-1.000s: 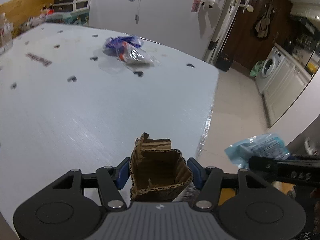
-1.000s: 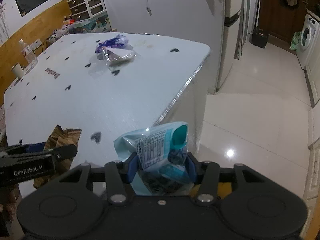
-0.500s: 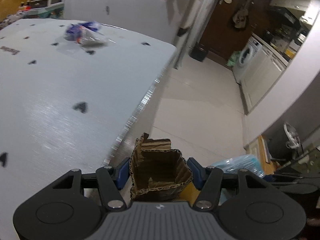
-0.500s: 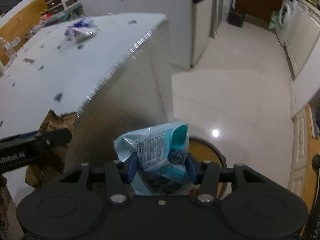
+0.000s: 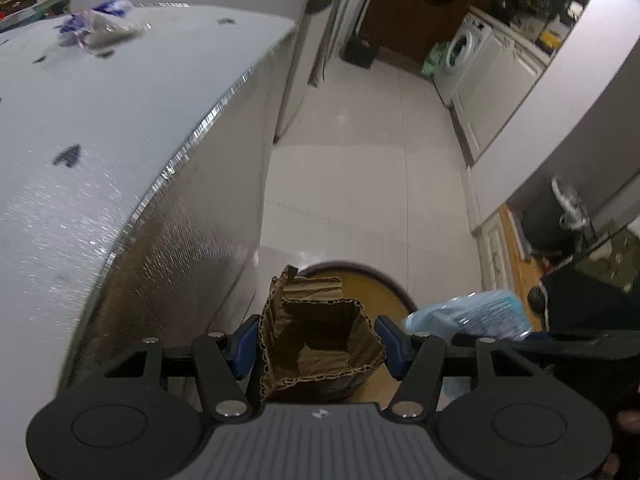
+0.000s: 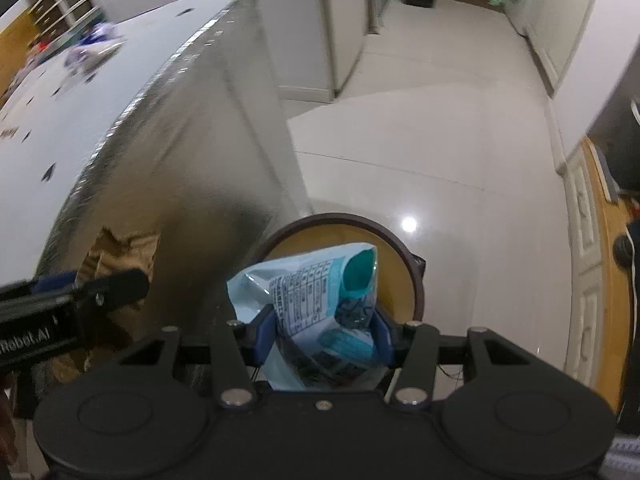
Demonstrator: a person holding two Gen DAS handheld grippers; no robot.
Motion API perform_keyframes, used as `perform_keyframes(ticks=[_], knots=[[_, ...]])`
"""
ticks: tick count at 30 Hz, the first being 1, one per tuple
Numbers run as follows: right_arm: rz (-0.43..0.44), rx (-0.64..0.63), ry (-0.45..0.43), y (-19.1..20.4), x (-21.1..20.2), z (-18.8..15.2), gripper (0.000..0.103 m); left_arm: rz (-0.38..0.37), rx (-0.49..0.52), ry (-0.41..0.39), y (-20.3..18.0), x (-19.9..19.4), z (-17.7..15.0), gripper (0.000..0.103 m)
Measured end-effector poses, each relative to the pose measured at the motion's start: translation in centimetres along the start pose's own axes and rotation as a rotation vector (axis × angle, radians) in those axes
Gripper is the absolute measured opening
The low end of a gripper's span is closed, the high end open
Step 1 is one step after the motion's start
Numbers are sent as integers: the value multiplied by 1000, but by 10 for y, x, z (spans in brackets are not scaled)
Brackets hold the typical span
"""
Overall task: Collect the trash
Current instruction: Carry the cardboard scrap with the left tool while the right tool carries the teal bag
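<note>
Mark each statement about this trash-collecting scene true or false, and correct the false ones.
1. The left gripper holds a crumpled piece of cardboard. True.
2. The right gripper is empty. False: it is shut on a light blue snack wrapper.
3. A round bin stands on the floor below both grippers. True.
4. The table has no trash left on it. False: a plastic wrapper lies at its far end.
</note>
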State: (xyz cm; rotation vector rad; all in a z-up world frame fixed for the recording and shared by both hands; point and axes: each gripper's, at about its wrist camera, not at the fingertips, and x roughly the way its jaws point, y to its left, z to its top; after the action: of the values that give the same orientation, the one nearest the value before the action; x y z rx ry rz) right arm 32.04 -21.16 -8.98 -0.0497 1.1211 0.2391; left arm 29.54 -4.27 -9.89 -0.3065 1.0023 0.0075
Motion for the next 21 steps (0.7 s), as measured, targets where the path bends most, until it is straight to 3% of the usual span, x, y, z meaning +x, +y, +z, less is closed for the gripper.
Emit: perform_keyframes(ticks=[12,21], knots=[[-74,239,21,-41,32,-33,51,-38,197,166,-11,62,5,61],[-127,387,23,-50,71,-54,51,-72,327,261,-11,113,3,61]])
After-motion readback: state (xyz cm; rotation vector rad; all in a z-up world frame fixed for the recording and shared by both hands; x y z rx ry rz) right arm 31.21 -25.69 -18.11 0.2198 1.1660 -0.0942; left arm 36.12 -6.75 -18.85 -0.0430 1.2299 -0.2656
